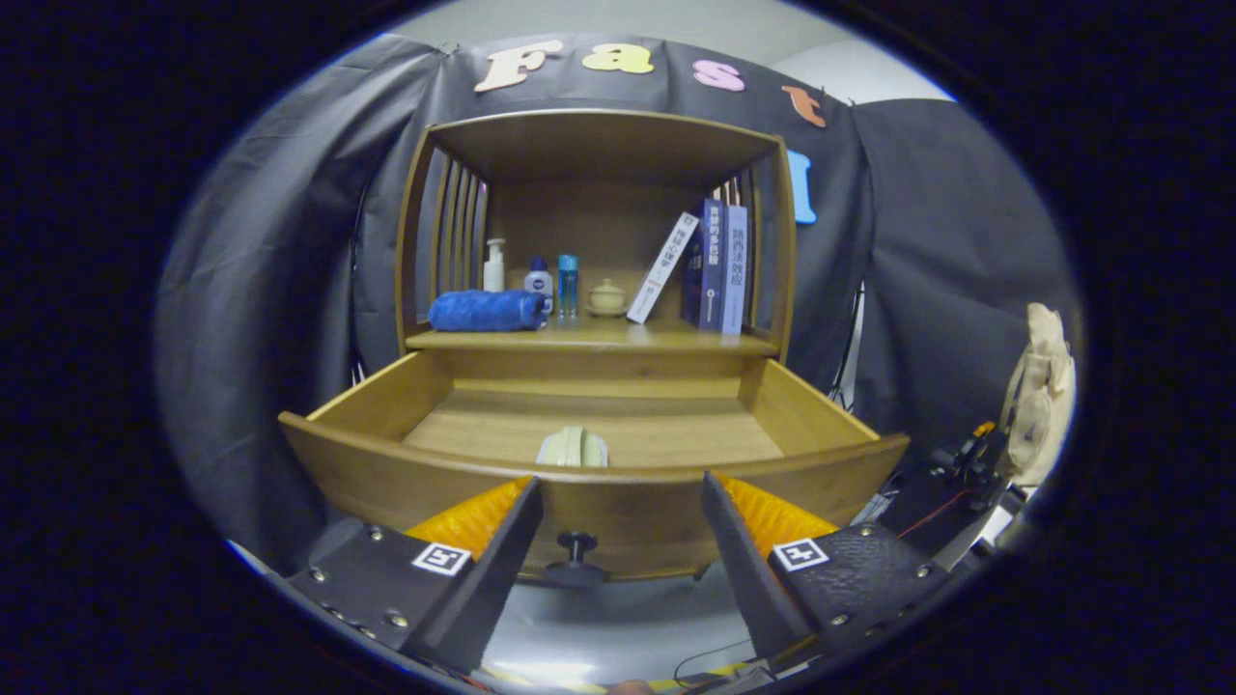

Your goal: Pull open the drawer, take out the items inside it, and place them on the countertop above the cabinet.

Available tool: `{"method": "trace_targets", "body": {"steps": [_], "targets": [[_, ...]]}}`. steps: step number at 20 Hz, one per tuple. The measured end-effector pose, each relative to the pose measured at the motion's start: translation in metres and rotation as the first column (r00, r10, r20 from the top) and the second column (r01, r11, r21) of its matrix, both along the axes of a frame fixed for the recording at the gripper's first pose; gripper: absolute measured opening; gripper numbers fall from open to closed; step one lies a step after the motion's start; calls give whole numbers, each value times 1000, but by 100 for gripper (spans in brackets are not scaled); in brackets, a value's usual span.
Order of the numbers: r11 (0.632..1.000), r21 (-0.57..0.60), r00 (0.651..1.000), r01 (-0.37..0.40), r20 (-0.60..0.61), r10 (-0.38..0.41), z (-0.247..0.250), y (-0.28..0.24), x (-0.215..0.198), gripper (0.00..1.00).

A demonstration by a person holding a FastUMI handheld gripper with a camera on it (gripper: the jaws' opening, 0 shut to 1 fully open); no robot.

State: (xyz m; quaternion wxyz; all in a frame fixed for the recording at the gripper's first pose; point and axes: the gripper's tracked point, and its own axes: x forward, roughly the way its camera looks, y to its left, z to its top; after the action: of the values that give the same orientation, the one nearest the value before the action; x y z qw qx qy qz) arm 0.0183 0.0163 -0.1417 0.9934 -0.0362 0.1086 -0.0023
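Observation:
The wooden drawer (pixel 386 473) of the cabinet stands pulled out towards me. Inside it, close behind the front panel, lies a pale greenish item (pixel 573 449), partly hidden by the panel's top edge. The drawer's dark knob (pixel 576 550) sits on the front panel, between my fingers and a little apart from both. My gripper (pixel 620 487) is open, its fingertips level with the top of the drawer front and holding nothing. The countertop (pixel 589 340) lies above the drawer, beyond the fingers.
On the countertop are a rolled blue towel (pixel 486 311), a white pump bottle (pixel 494 264), two small bottles (pixel 552 285), a small lidded cup (pixel 606 296) and several books (pixel 710 265) leaning at the right. Cables and gear (pixel 951 468) lie right of the cabinet.

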Motion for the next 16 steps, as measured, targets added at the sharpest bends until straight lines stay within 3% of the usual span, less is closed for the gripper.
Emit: {"method": "trace_targets", "body": {"steps": [5,11,16], "targets": [[1000,-17,999,16,-28,-17,18,5,26,98],[1000,-14,984,-12,-178,10,-7,22,56,99],[997,70,966,-19,-256,37,-23,34,77,98]]}}
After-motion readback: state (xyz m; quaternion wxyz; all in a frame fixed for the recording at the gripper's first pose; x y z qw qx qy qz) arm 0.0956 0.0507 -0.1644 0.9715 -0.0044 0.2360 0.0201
